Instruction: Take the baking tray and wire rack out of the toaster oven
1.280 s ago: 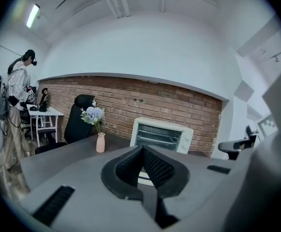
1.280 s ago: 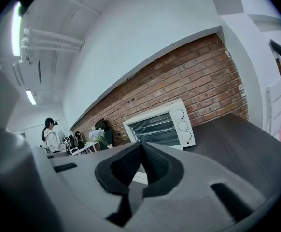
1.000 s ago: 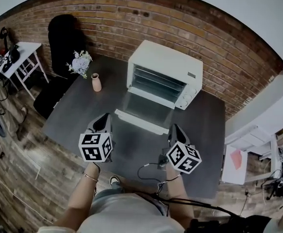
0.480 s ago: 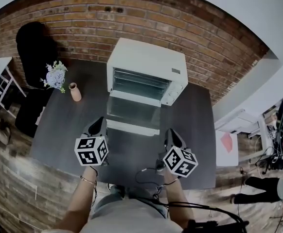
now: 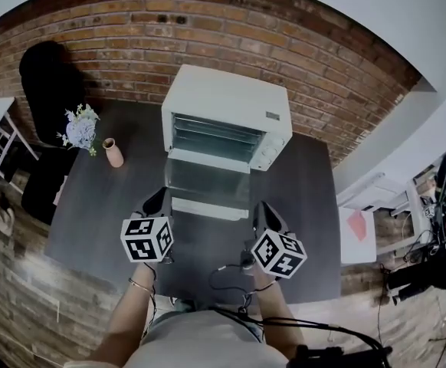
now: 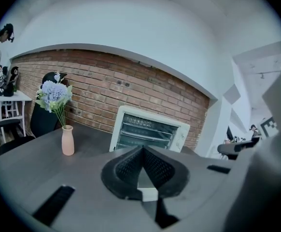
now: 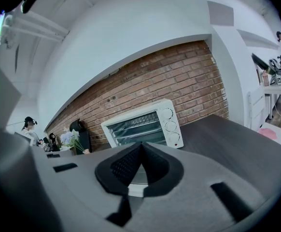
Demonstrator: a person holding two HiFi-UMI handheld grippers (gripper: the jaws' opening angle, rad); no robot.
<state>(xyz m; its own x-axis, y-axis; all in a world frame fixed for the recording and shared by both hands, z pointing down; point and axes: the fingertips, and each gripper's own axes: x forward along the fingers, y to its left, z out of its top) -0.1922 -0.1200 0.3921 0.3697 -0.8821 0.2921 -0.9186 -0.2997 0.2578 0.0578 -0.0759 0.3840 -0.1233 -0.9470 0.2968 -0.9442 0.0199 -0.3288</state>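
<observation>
Left gripper (image 5: 157,199) and right gripper (image 5: 260,209), each with jaws pressed together on nothing, hover over the near edge of the dark counter (image 5: 85,205). Both aim at a white toaster oven (image 5: 227,98) standing at the counter's far edge against a brick wall. Its glass door (image 5: 208,181) lies folded down toward the person, baring the wire rack (image 5: 215,127) and baking tray (image 5: 211,142) inside; which level is which is hard to tell. A pink vase (image 5: 113,153) stands near the counter's left edge. The task appears to be at the approach, with nothing yet removed. The next move likely calls for parting a gripper's jaws and reaching over the door to pinch a shelf's front edge.
</observation>
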